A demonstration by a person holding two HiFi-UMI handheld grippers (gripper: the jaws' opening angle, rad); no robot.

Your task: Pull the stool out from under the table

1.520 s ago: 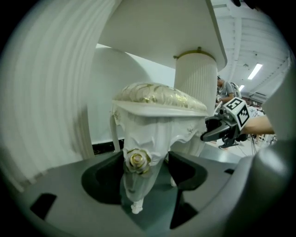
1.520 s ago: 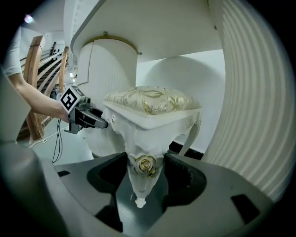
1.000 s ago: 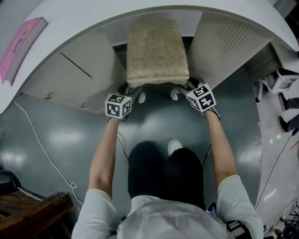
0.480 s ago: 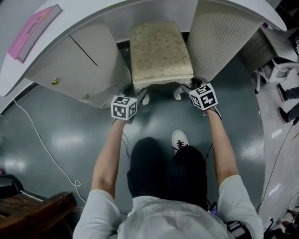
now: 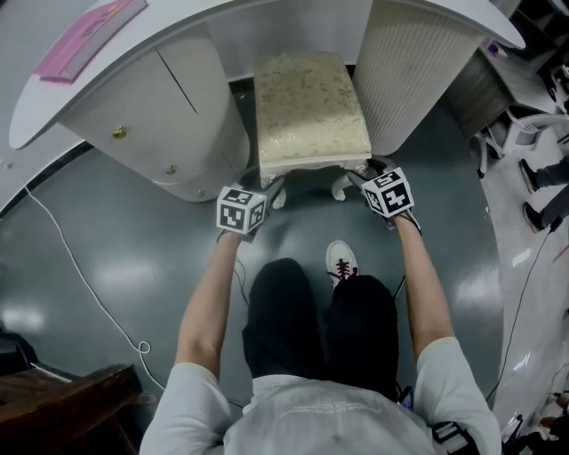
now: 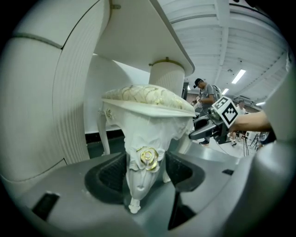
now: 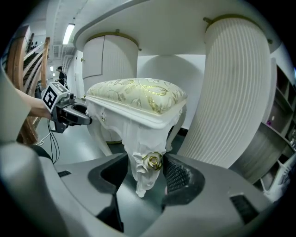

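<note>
The stool (image 5: 311, 107) has a cream and gold cushion on a carved white frame and stands between the two pedestals of the white table (image 5: 267, 22). My left gripper (image 5: 269, 188) is shut on the stool's front left leg (image 6: 141, 162), which sits between both pads at the gold rose; its jaws have just been closing a little on it. My right gripper (image 5: 353, 180) is shut on the front right leg (image 7: 147, 169) in the same way. In the left gripper view the left gripper (image 6: 144, 175) frames its leg, and the right gripper (image 7: 149, 175) frames the other leg in its own view.
A smooth white pedestal (image 5: 178, 107) stands to the stool's left, a ribbed one (image 5: 409, 71) to its right. A pink book (image 5: 89, 31) lies on the tabletop. A white cable (image 5: 80, 275) runs over the grey floor, dark wooden furniture (image 5: 53, 400) sits bottom left, and my shoe (image 5: 340, 262) is below the stool.
The stool has slid out from under the tabletop toward me, with both grippers moving back along with its front legs. More of the cushion now shows.
</note>
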